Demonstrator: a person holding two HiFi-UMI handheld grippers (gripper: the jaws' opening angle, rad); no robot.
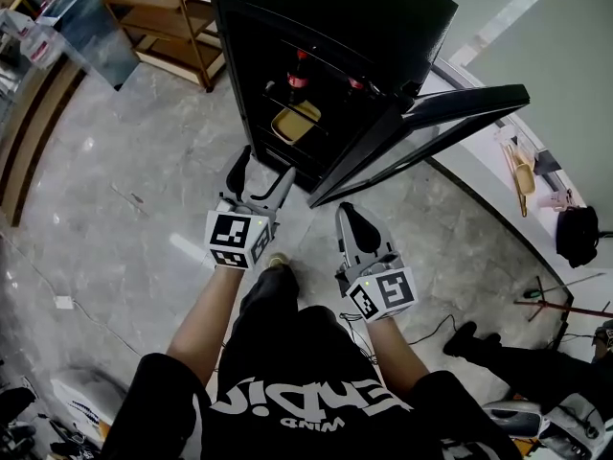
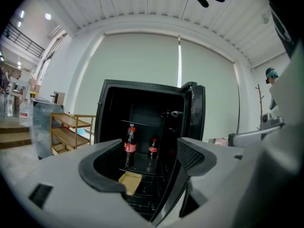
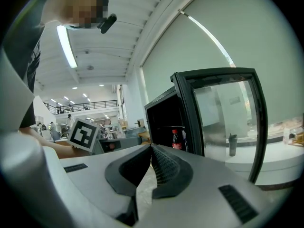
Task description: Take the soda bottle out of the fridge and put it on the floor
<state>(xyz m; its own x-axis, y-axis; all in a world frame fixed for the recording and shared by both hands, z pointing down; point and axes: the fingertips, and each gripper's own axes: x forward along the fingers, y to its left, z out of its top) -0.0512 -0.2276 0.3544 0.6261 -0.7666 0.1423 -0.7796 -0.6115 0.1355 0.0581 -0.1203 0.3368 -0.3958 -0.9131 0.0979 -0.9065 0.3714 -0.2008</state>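
The black fridge (image 1: 335, 27) stands in front of me with its glass door (image 1: 421, 132) swung open to the right. Two red-capped soda bottles (image 1: 299, 70) (image 1: 356, 82) stand upright on a shelf inside. In the left gripper view the taller bottle (image 2: 130, 146) is left of the shorter one (image 2: 153, 148). My left gripper (image 1: 263, 175) (image 2: 149, 160) is open with nothing between its jaws, a little short of the fridge. My right gripper (image 1: 347, 214) (image 3: 151, 151) is shut and empty, below the door's edge. One bottle (image 3: 176, 140) shows in the right gripper view.
A yellow tray (image 1: 295, 121) (image 2: 130, 182) lies on a lower fridge shelf. A wooden rack (image 1: 168, 17) stands left of the fridge. A white ledge (image 1: 479, 171) runs behind the door. A black bag (image 1: 578, 233) and tools (image 1: 556, 295) lie at the right. The floor is grey marble.
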